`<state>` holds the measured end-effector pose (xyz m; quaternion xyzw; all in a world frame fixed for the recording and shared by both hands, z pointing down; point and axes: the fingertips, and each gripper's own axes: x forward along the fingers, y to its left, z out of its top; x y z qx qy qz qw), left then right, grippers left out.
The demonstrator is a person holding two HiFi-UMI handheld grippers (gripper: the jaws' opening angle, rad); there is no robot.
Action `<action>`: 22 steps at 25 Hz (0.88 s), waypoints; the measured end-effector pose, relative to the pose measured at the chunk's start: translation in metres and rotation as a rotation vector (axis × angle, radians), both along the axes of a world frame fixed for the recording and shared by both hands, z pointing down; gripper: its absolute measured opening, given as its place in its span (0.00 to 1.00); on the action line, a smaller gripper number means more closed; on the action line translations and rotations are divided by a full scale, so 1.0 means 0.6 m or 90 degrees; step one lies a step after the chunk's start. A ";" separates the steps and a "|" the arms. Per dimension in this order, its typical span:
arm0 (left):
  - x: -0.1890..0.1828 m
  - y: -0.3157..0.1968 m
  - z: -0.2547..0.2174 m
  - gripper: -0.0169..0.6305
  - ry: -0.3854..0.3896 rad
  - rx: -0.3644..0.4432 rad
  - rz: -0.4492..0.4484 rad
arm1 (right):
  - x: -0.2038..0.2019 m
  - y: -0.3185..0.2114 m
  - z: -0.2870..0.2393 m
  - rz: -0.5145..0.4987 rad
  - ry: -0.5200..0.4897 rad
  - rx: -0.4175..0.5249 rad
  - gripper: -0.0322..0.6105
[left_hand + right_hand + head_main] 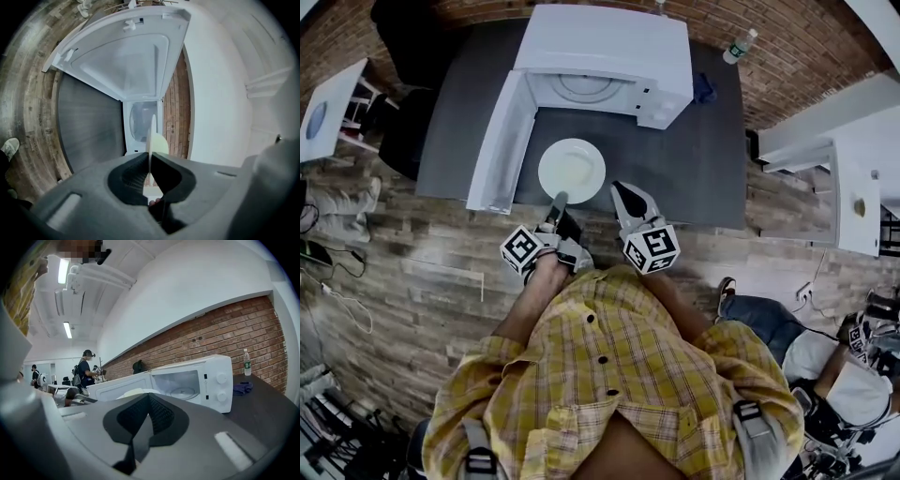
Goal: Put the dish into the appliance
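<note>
A white plate [572,171] hangs over the dark table in front of the open white microwave [609,56]. My left gripper [559,200] is shut on the plate's near rim. In the left gripper view the plate [153,136] shows edge-on between the closed jaws [150,158], with the microwave cavity [142,120] straight ahead. My right gripper [620,189] is just right of the plate, shut on nothing. In the right gripper view its jaws [149,397] meet, and the plate [132,392] peeks over them with the microwave [197,380] beyond.
The microwave door [499,141] swings out to the left, towards me. A water bottle [737,47] and a blue cloth [705,89] sit at the table's back right. White tables [853,159] stand to the right. People [86,367] stand further off in the room.
</note>
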<state>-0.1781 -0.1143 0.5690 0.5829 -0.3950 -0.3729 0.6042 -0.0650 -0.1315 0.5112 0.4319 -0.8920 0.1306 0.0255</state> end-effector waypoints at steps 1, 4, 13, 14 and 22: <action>0.000 -0.005 0.000 0.05 0.000 0.002 0.003 | 0.000 -0.002 0.000 0.003 0.000 -0.001 0.06; 0.005 -0.014 -0.009 0.05 0.016 0.009 0.007 | 0.008 -0.008 -0.002 0.014 -0.001 -0.001 0.06; -0.004 -0.028 0.011 0.05 -0.011 -0.016 0.015 | 0.006 -0.022 -0.007 0.019 -0.004 0.004 0.06; -0.003 -0.033 0.009 0.05 -0.007 -0.014 0.013 | 0.008 -0.024 -0.009 0.020 -0.004 0.005 0.06; 0.006 -0.072 0.022 0.05 -0.004 -0.022 0.002 | 0.030 -0.051 -0.009 0.027 0.004 0.016 0.06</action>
